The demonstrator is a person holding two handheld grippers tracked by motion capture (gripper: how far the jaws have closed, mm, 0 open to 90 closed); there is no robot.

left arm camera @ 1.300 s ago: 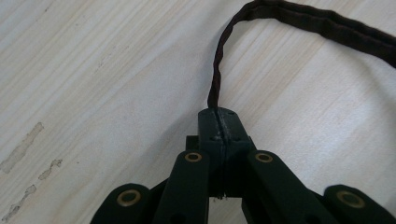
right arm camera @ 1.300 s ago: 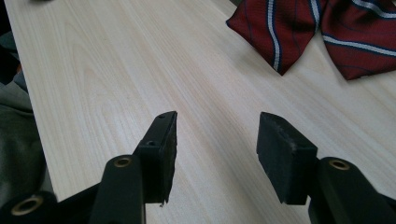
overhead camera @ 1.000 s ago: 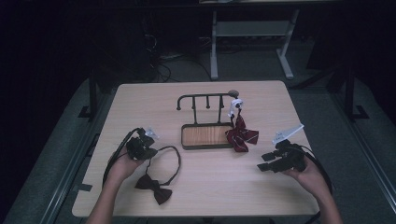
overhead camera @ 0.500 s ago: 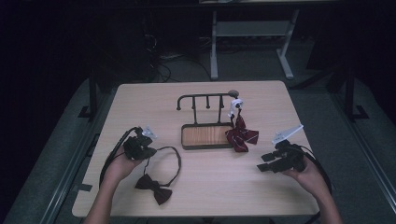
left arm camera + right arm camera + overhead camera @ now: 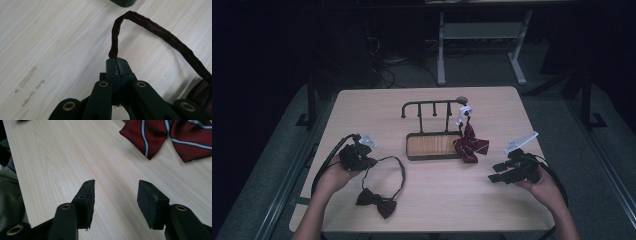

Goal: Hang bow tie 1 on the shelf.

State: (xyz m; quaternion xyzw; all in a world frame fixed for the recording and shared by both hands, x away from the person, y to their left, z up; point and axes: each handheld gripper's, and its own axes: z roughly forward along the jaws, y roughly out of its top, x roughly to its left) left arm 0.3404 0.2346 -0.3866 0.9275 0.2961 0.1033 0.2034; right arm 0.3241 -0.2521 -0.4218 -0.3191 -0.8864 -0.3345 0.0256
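- Dark bow tie [image 5: 377, 201] lies flat on the desk [image 5: 432, 210] at the near left, its knot toward the person and its neck strap [image 5: 398, 170] looping away toward the rack.
- The strap is where the work stands: in the left gripper view the jaws are clenched tight on the end of the strap [image 5: 115, 42], which rises from them and arches over the wood.
- The left gripper [image 5: 358, 156] sits low at the left of the desk, just beside the loop, so the pick-up looks begun but the bow itself is not yet off the surface.
- Striped red bow tie [image 5: 470, 146] already hangs from the right end of the rack [image 5: 432, 105], draped down against the rim of the wooden tray [image 5: 432, 145]; I judge that one finished.
- The rack's other pegs are bare, so by my reading the dark one has yet to be lifted, carried over and hooked on.
- The right gripper [image 5: 501, 173] hovers over the right part of the desk, near the striped bow but apart from it; in its own view the jaws stand wide apart with nothing between them and the red cloth [image 5: 167, 137] lies ahead.
- Roughly half done: one hung, one gripped and waiting to go up.
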